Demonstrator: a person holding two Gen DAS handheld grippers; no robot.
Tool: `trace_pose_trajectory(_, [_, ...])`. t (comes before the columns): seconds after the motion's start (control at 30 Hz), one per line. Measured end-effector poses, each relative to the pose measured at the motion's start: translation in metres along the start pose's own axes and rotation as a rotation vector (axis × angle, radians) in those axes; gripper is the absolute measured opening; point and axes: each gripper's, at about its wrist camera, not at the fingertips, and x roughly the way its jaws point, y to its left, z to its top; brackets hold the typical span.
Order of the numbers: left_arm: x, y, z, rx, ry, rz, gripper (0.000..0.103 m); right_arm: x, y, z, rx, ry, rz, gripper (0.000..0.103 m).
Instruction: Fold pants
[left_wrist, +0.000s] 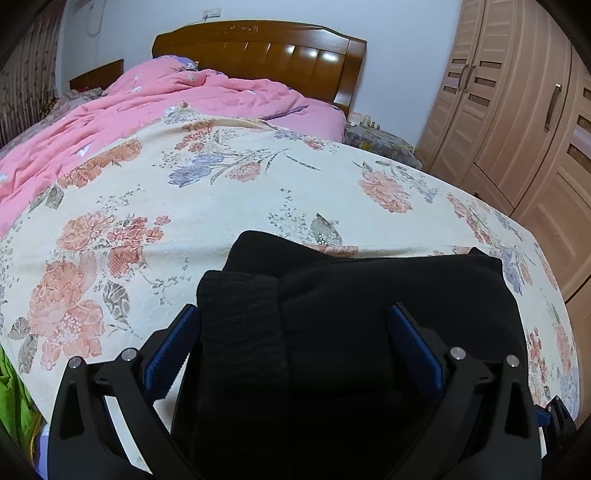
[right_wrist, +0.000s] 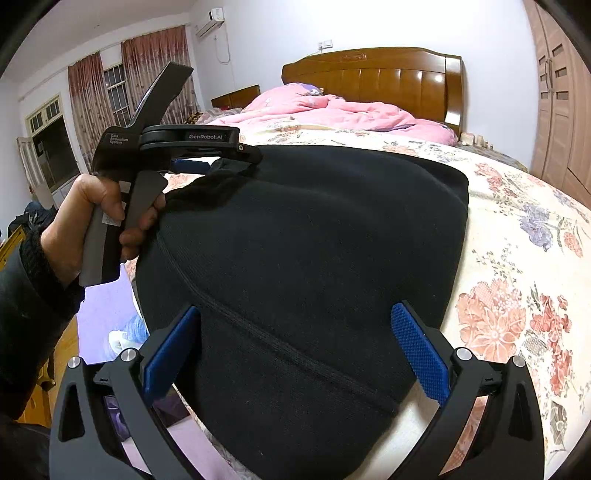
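The black pants (left_wrist: 332, 295) lie folded in a thick bundle at the near edge of the floral bedspread (left_wrist: 221, 177). My left gripper (left_wrist: 293, 325) is open, its blue pads either side of the bundle, a ribbed cuff lying between them. In the right wrist view the pants (right_wrist: 314, 240) fill the middle as a wide dark mound with a seam running across. My right gripper (right_wrist: 295, 328) is open, its pads astride the near end of the pants. The left gripper (right_wrist: 221, 162) shows there at the pants' far left corner, held in a hand.
A pink quilt (left_wrist: 166, 99) is heaped at the head of the bed by the wooden headboard (left_wrist: 266, 48). A wardrobe (left_wrist: 517, 110) stands to the right. A green cloth (left_wrist: 11, 398) lies off the bed's left side. The bed edge drops off at the left in the right wrist view.
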Motion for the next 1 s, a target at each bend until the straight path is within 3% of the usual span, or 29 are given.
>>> trace_pose_trajectory(0.1, [-0.013, -0.002, -0.003, -0.007, -0.037, 0.052, 0.099, -0.003, 0.002, 0.007, 0.028, 0.023, -0.028, 0.098])
trace_pose_trajectory(0.13, [-0.032, -0.009, -0.009, 0.021, -0.096, 0.09, 0.099, -0.01, 0.005, 0.009, 0.042, 0.025, -0.056, 0.098])
trace_pose_trajectory(0.27, [-0.097, -0.03, -0.044, 0.088, -0.26, 0.03, 0.101, -0.038, 0.019, 0.0, 0.006, -0.025, -0.072, 0.098])
trace_pose_trajectory(0.3, [-0.107, -0.039, -0.058, 0.149, -0.28, 0.031, 0.101, -0.04, 0.02, -0.006, 0.006, -0.014, -0.064, 0.098])
trace_pose_trajectory(0.37, [-0.103, -0.053, -0.078, 0.266, -0.232, 0.071, 0.101, -0.035, 0.02, -0.017, -0.009, 0.019, -0.082, 0.099])
trace_pose_trajectory(0.47, [-0.077, -0.048, -0.102, 0.304, -0.117, 0.072, 0.101, -0.022, 0.013, -0.032, 0.002, 0.088, -0.102, 0.098])
trace_pose_trajectory(0.53, [-0.08, -0.036, -0.109, 0.261, -0.152, 0.03, 0.101, -0.019, 0.004, -0.04, 0.042, 0.106, -0.101, 0.098])
trace_pose_trajectory(0.67, [-0.102, -0.032, -0.105, 0.264, -0.151, 0.056, 0.101, -0.05, 0.005, -0.035, 0.049, 0.003, -0.073, 0.098])
trace_pose_trajectory(0.8, [-0.121, -0.025, -0.108, 0.275, -0.157, 0.016, 0.101, -0.065, 0.006, -0.019, 0.05, -0.076, -0.061, 0.098])
trace_pose_trajectory(0.9, [-0.095, -0.023, -0.116, 0.295, -0.088, 0.079, 0.101, -0.044, 0.014, -0.003, 0.011, -0.055, -0.143, 0.098])
trace_pose_trajectory(1.0, [-0.089, -0.017, -0.124, 0.271, -0.099, 0.048, 0.102, -0.015, 0.02, -0.005, -0.046, 0.048, -0.165, 0.099])
